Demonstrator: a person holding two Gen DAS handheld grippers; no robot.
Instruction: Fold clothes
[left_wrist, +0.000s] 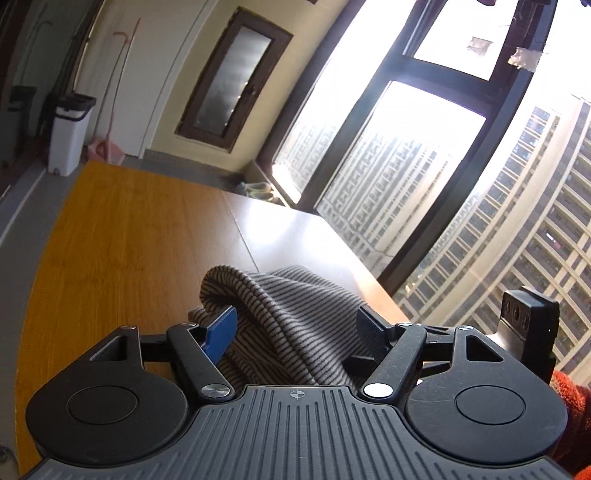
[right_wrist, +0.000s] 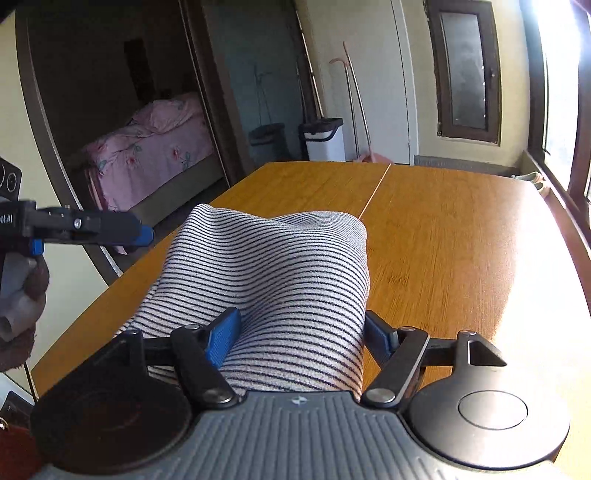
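Observation:
A striped grey-and-dark knit garment (left_wrist: 280, 321) lies bunched on the wooden table (left_wrist: 122, 236). My left gripper (left_wrist: 299, 328) stands open, with the cloth bulging between its blue pads (left_wrist: 221, 332). In the right wrist view the same striped garment (right_wrist: 280, 280) is heaped between the wide-open fingers of my right gripper (right_wrist: 303, 332), covering the gap. The left gripper (right_wrist: 144, 234) also shows at the left edge of the right wrist view, level with the cloth's far end and apart from it. The right gripper's body (left_wrist: 528, 325) shows at the right of the left wrist view.
The table (right_wrist: 461, 236) has a seam down its middle and ends at a large window (left_wrist: 406, 147) on one side. A white bin (right_wrist: 325, 138), brooms and a doorway to a bedroom with a pink bed (right_wrist: 147, 155) lie beyond the far edge.

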